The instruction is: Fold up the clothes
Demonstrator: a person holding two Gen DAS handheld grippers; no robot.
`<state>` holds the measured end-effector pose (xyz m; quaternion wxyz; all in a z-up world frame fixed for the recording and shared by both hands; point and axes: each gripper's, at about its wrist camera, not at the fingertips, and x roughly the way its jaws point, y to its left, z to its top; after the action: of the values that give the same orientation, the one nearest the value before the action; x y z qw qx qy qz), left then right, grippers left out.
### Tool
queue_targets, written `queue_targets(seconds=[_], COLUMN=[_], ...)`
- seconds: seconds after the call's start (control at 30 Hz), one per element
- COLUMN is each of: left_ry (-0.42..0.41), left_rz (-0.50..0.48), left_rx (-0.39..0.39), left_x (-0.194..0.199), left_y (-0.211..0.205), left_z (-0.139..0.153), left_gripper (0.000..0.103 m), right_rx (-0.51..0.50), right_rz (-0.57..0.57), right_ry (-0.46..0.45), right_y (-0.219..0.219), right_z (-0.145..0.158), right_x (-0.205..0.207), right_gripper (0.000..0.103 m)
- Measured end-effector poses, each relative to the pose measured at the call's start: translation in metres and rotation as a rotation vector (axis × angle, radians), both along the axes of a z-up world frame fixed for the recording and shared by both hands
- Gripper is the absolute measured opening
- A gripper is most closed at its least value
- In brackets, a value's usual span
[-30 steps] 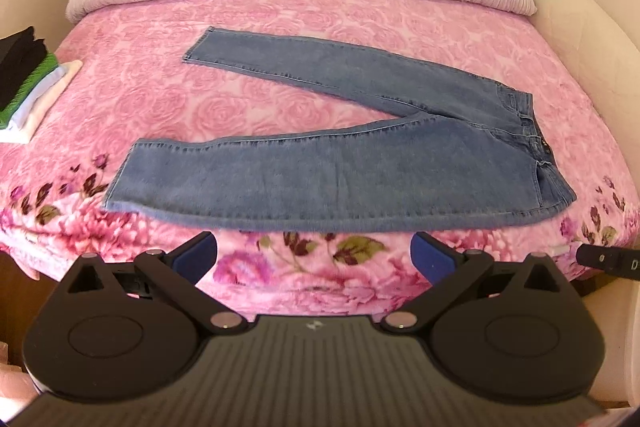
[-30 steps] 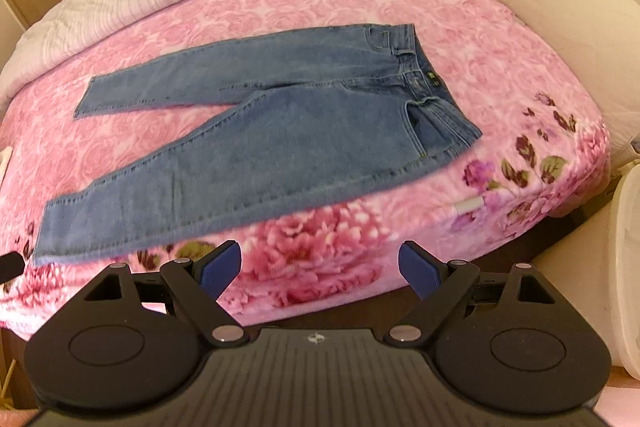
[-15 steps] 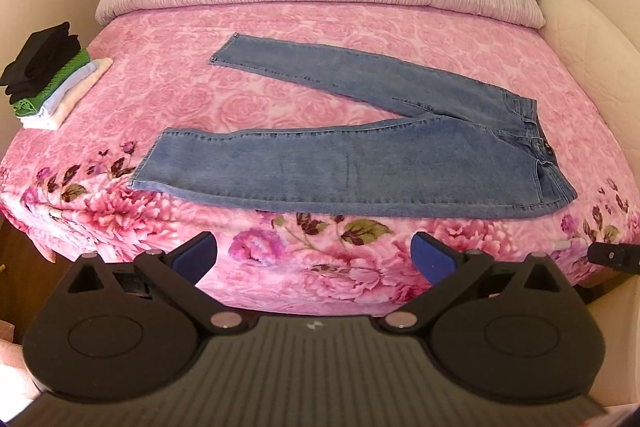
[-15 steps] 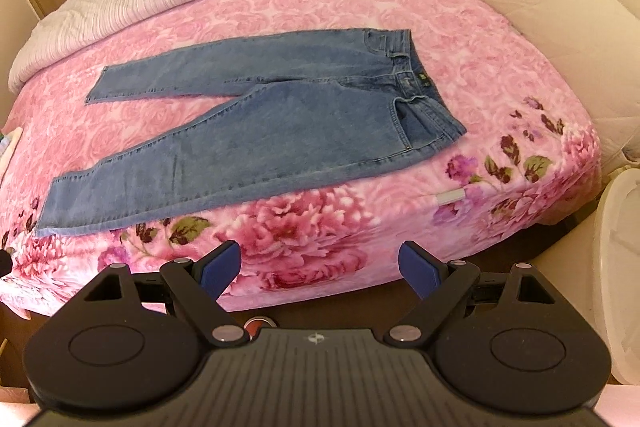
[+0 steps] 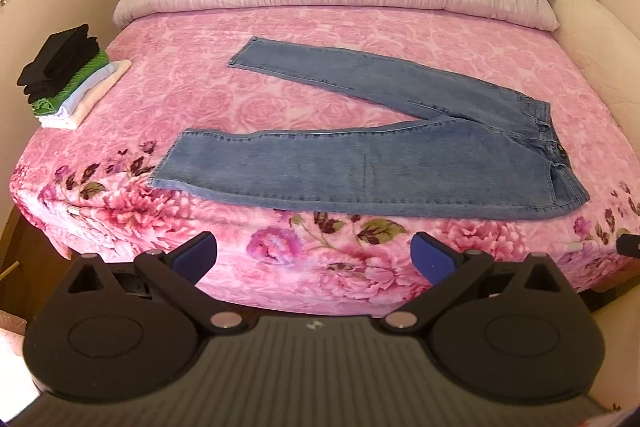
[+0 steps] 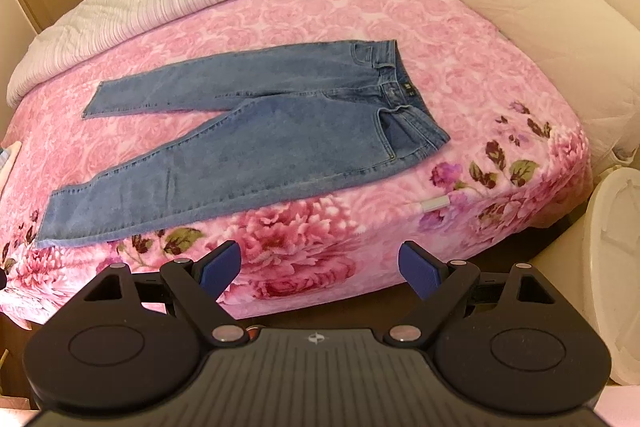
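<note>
Blue jeans (image 5: 384, 155) are laid flat at the centre of the frame on a pink floral blanket (image 5: 320, 39), legs splayed in a V, waistband to the right. The left gripper (image 5: 314, 255) and right gripper (image 6: 320, 267) are held spread wide, nothing pinched

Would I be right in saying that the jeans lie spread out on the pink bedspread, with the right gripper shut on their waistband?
Not quite: the right gripper is open and empty, short of the bed, as the right wrist view shows. The jeans do lie spread on the pink bedspread.
</note>
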<state>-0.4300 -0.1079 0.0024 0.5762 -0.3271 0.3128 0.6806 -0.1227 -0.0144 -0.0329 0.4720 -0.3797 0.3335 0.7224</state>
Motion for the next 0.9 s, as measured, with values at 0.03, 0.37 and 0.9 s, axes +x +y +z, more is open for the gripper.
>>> queue_targets(seconds=[0.03, 0.37, 0.9], left_ry=[0.0, 0.007, -0.011], left_rz=[0.005, 0.054, 0.053], left_rx=[0.003, 0.016, 0.02], left_x=[-0.001, -0.014, -0.029], left_y=[-0.001, -0.003, 0.06], left_z=[0.001, 0.005, -0.008], left_gripper=[0.102, 0.102, 0.102], right_rx=[0.003, 0.016, 0.008], right_rz=[0.003, 0.055, 0.078], right_ry=[0.001, 0.007, -0.021], right_y=[0.0, 0.005, 0.051], right_z=[0.001, 0.005, -0.005], right_x=[0.0, -0.012, -0.051], right_gripper=[0.088, 0.088, 0.088])
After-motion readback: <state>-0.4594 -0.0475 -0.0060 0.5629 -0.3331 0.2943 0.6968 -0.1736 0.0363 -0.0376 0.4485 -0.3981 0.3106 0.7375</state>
